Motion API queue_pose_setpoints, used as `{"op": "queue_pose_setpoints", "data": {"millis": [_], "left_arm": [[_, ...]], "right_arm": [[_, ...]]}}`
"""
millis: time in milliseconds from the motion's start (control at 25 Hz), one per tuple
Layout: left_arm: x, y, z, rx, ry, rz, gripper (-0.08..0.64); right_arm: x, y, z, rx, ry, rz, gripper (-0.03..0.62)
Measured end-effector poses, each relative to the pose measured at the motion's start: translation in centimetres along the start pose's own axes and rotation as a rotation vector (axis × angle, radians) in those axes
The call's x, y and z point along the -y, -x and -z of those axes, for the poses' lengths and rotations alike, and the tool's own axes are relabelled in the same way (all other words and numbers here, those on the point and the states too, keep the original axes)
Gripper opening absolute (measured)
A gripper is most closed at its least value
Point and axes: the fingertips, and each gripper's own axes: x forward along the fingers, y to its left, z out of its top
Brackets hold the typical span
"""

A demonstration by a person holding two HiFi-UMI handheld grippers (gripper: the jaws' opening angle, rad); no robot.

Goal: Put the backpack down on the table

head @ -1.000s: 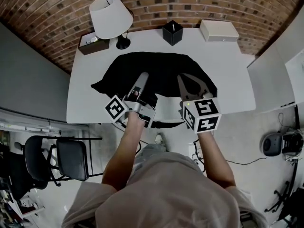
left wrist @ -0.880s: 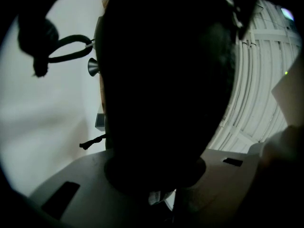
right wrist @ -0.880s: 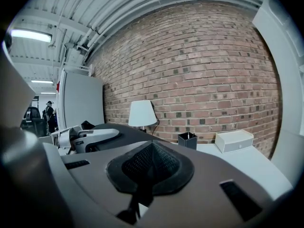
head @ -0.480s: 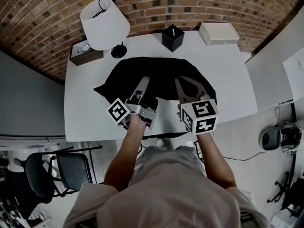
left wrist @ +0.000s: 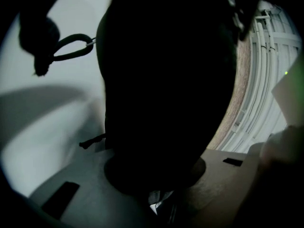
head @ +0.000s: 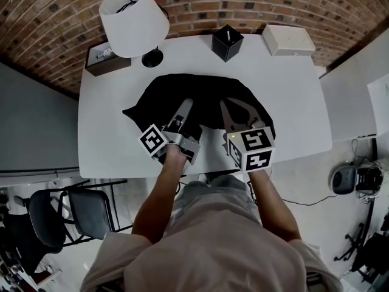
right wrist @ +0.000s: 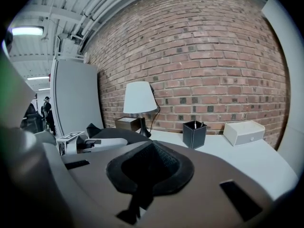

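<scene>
The left gripper and right gripper are each pinching black fabric of the backpack, which is likely sagging softly ahead of them.

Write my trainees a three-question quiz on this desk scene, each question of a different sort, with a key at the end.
1. True or false: in the head view, the lamp stands at the far left corner of the table.
2. What is between the jaws of the left gripper? A: black fabric of the backpack. B: the lamp's cord. C: nothing.
3. Name the thing that stands between the lamp and the white box along the wall side of the table.

Key
1. True.
2. A.
3. The black pen holder.
</scene>
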Motion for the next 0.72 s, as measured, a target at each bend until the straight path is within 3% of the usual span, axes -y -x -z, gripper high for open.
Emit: {"op": "queue_pose_setpoints", "data": {"millis": [720], "left_arm": [[-3.4,2.7,-0.1,0.056,0.030,-0.028,0.101]], "right_arm": [[-1.1,-0.2,2.1,-0.028,-0.018,-0.069,0.002]]}}
